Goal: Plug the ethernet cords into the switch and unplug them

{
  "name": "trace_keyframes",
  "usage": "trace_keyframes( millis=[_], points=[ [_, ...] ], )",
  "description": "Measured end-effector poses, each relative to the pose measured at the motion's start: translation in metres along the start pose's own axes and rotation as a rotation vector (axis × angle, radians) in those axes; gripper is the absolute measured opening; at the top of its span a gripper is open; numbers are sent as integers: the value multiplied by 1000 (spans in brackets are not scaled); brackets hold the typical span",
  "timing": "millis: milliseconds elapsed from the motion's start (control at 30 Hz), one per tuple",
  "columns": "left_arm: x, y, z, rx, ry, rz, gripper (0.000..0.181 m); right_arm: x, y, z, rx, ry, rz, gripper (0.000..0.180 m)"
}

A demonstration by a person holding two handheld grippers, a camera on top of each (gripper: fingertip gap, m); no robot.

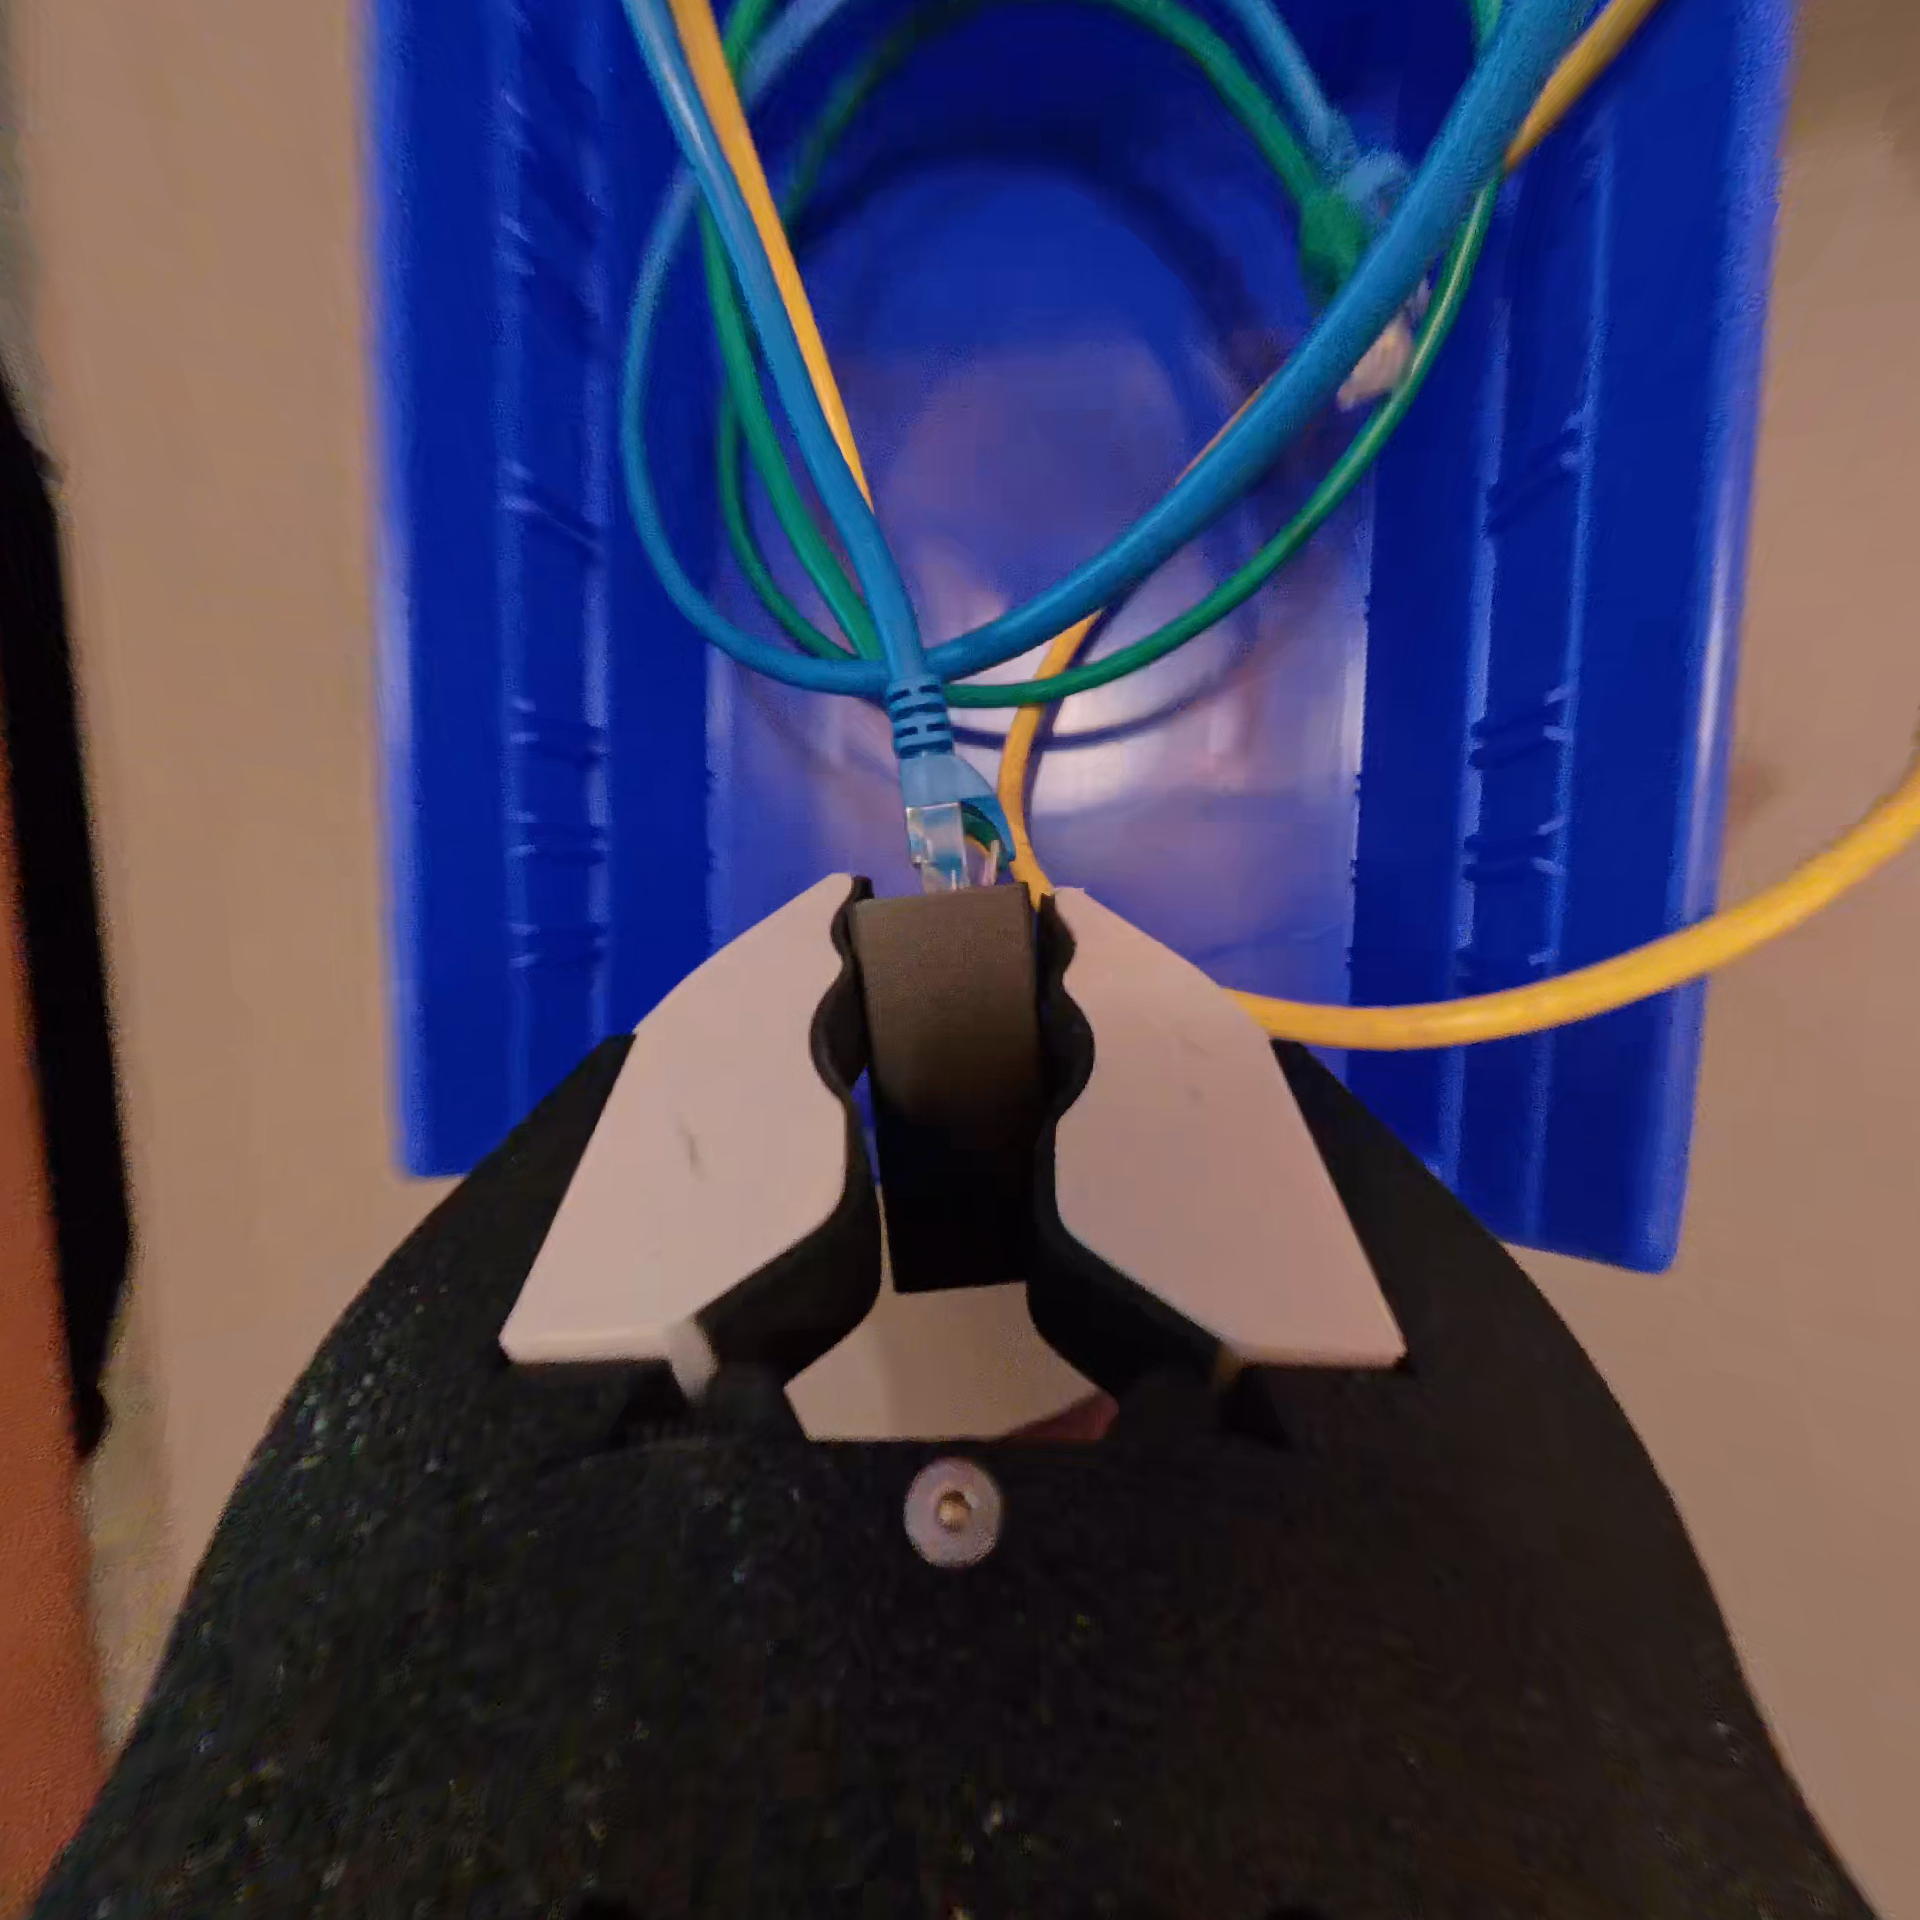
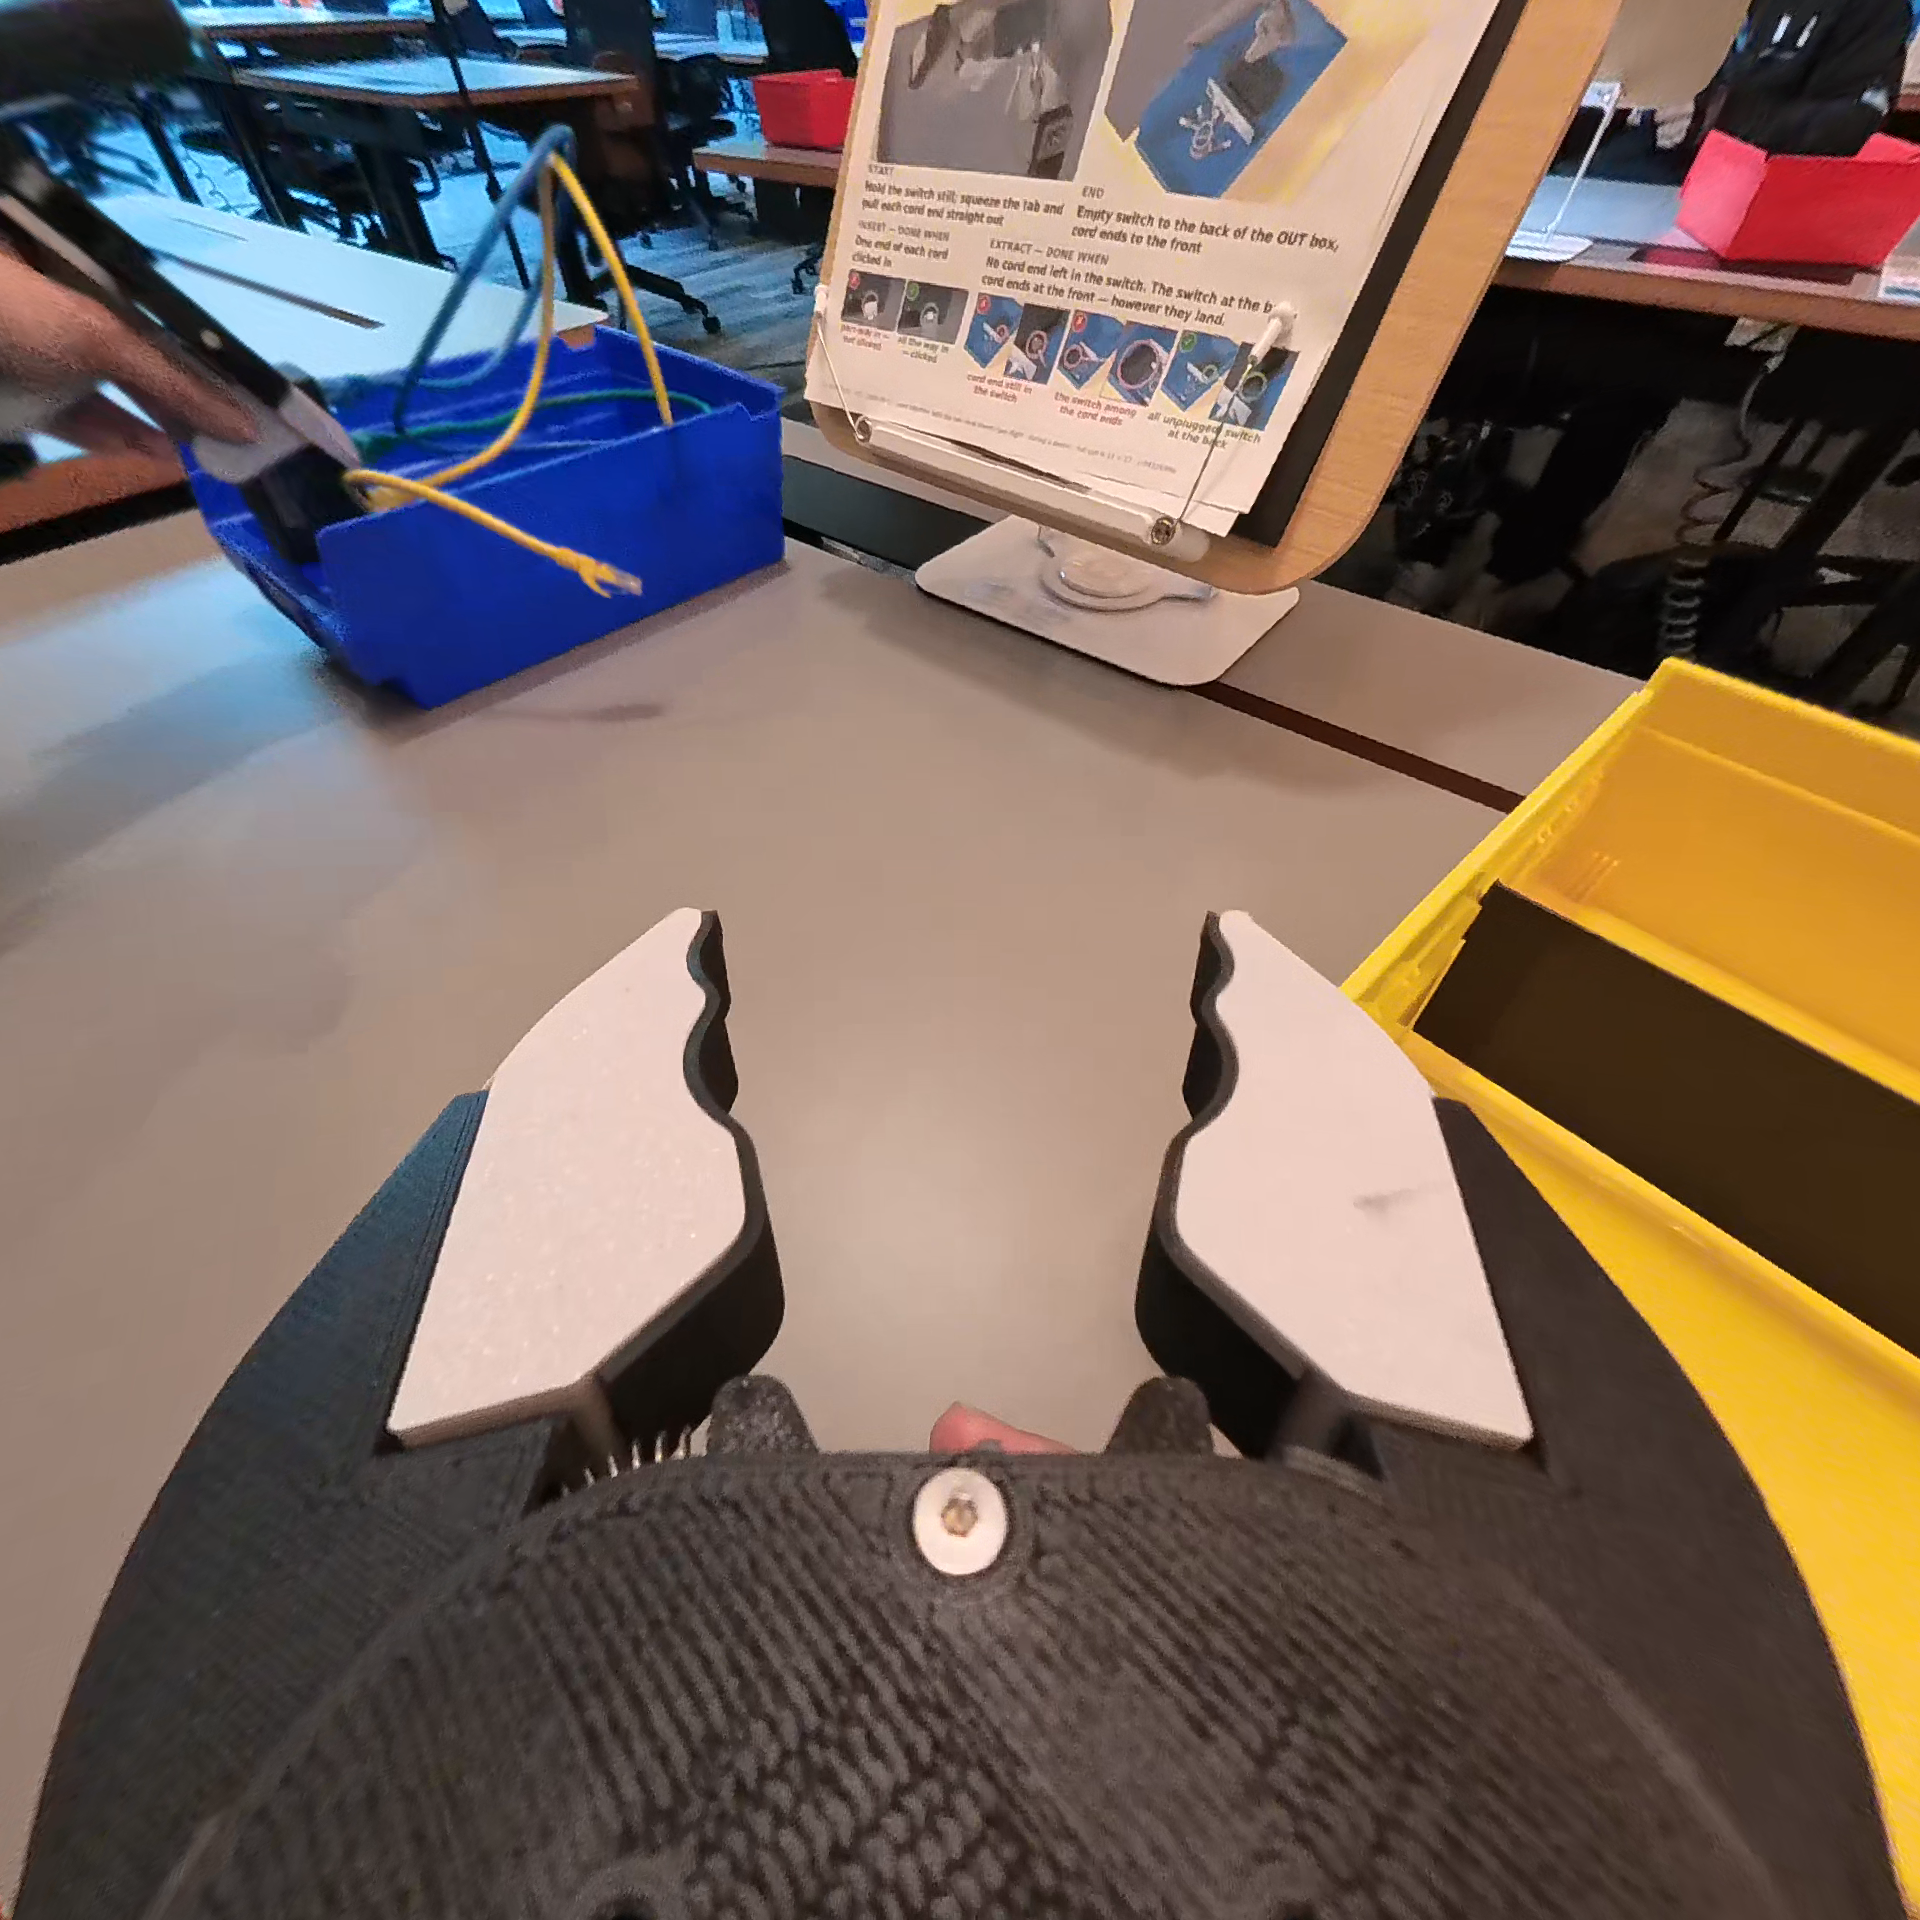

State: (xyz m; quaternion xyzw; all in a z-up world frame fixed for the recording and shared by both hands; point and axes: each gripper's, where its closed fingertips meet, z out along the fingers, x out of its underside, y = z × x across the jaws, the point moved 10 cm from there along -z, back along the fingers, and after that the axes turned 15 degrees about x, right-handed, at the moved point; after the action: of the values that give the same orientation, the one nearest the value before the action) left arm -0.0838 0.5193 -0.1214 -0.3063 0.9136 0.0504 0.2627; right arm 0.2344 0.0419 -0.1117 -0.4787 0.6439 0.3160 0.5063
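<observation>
even, soft indoor light fills both views, with a pale glare on the floor of the blue bin (image 1: 1558,623) in the motion-blurred left wrist view, faint shadows on the counter (image 2: 935,831), and wide-angle bending toward the edges.

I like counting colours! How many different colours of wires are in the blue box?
3. The blue cord, plugged into the black switch held by the left gripper; the green cord, looped in the blue bin; the yellow cord, trailing over its edge. More may be hidden.
</observation>
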Motion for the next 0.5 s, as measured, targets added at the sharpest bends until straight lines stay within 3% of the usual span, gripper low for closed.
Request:
trace_keyframes(
  millis=[33,267,500],
  points=[
    [-2,-1,-13,-24,-28,34,29,-1,0,0,0,-7,1,85],
    [-14,-21,-115,-107,-307,229,29,-2,12,5,-26,-17,-1,83],
    [-26,-70,-189,136,-645,305,28,-11,32,2,-73,-66,-4,82]
  ],
)
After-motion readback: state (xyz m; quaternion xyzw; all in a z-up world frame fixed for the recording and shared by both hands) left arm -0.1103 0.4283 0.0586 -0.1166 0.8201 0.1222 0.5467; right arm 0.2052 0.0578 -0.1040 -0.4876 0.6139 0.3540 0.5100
